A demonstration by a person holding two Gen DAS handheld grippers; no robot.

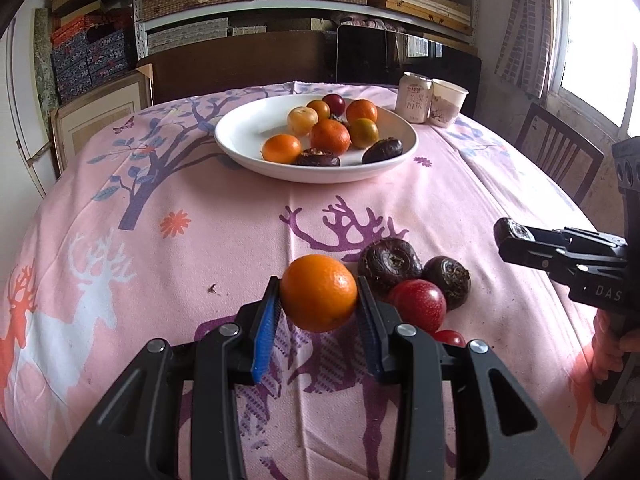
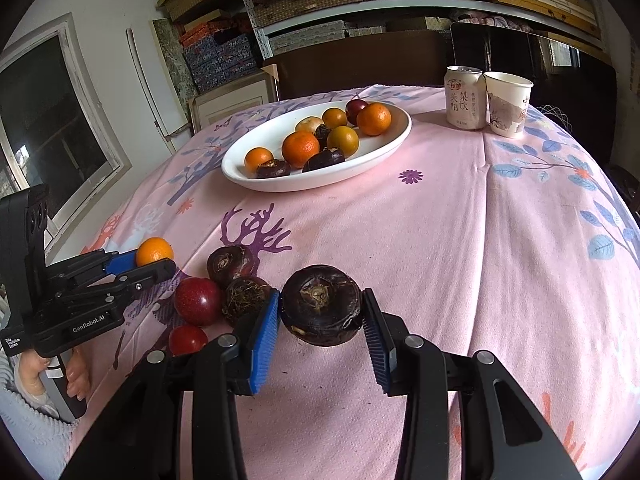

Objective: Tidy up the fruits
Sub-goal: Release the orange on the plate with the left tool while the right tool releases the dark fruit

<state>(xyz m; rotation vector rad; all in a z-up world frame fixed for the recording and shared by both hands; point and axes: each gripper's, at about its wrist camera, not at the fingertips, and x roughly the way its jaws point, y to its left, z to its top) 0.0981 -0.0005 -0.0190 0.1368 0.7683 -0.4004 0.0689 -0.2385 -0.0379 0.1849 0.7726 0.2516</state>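
Note:
My left gripper (image 1: 318, 306) is shut on an orange tangerine (image 1: 318, 292), held just above the pink tablecloth; it also shows in the right wrist view (image 2: 154, 251). My right gripper (image 2: 320, 314) is shut on a dark water chestnut (image 2: 322, 304). On the cloth between them lie two more water chestnuts (image 1: 390, 266) (image 1: 448, 280), a red passion fruit (image 1: 418, 304) and a small red tomato (image 2: 187, 339). A white oval plate (image 1: 244, 128) at the far middle holds several tangerines and water chestnuts.
A drink can (image 2: 464, 96) and a paper cup (image 2: 508, 102) stand at the far right of the table. A wooden chair (image 1: 560, 152) is at the right edge. Shelves of boxes fill the back wall.

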